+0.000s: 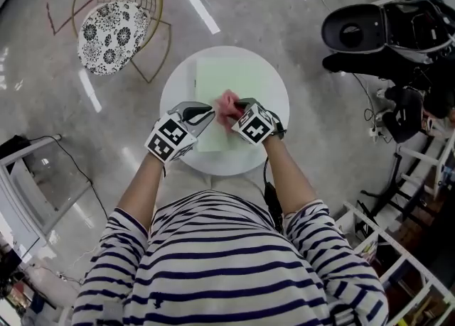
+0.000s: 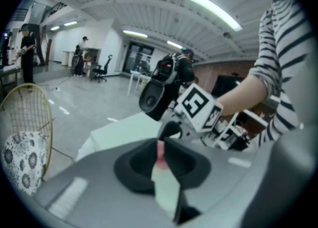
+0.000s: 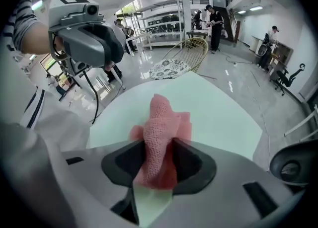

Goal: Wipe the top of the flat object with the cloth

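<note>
A pale green flat board (image 1: 227, 76) lies on a small round white table (image 1: 174, 87). On the board's near part sits a bunched pink mesh cloth (image 1: 227, 104). My right gripper (image 1: 238, 109) points steeply down over it. In the right gripper view the cloth (image 3: 161, 127) stands up between the wide-set jaws of my right gripper (image 3: 159, 160), loosely and not squeezed, with the board (image 3: 218, 117) beyond. My left gripper (image 1: 204, 113) is shut and empty, its tips over the board's left edge beside the cloth. A sliver of the cloth (image 2: 160, 151) shows past the tips of my left gripper (image 2: 160, 158).
A gold wire chair with a floral cushion (image 1: 114, 30) stands on the floor to the table's far left. Black equipment (image 1: 355, 30) and cables lie at the right. White shelving (image 1: 398, 261) is at the lower right, a white frame (image 1: 28, 189) at the left.
</note>
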A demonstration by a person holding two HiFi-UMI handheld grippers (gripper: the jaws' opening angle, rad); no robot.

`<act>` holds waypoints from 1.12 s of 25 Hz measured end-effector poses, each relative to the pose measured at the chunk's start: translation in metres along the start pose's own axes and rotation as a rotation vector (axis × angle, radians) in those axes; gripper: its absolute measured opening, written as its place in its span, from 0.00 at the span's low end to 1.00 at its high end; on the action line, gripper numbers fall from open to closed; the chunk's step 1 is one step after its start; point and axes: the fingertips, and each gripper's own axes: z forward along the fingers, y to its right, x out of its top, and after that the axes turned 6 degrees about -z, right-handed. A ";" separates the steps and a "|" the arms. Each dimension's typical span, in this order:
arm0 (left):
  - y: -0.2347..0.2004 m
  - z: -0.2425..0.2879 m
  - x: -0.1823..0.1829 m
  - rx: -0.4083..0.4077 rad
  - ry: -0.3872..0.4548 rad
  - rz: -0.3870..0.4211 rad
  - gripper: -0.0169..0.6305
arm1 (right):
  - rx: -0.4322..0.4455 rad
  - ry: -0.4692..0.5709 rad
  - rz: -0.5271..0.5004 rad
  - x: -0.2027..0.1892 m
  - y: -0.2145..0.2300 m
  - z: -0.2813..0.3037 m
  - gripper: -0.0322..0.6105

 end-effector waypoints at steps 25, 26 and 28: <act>-0.042 -0.038 -0.022 0.058 -0.008 -0.072 0.10 | -0.086 -0.028 -0.450 0.109 0.082 0.032 0.16; -0.042 -0.038 -0.022 0.059 -0.010 -0.075 0.10 | -0.080 -0.022 -0.454 0.108 0.077 0.031 0.16; -0.043 -0.036 -0.023 0.059 -0.011 -0.078 0.10 | -0.071 -0.016 -0.464 0.103 0.068 0.030 0.16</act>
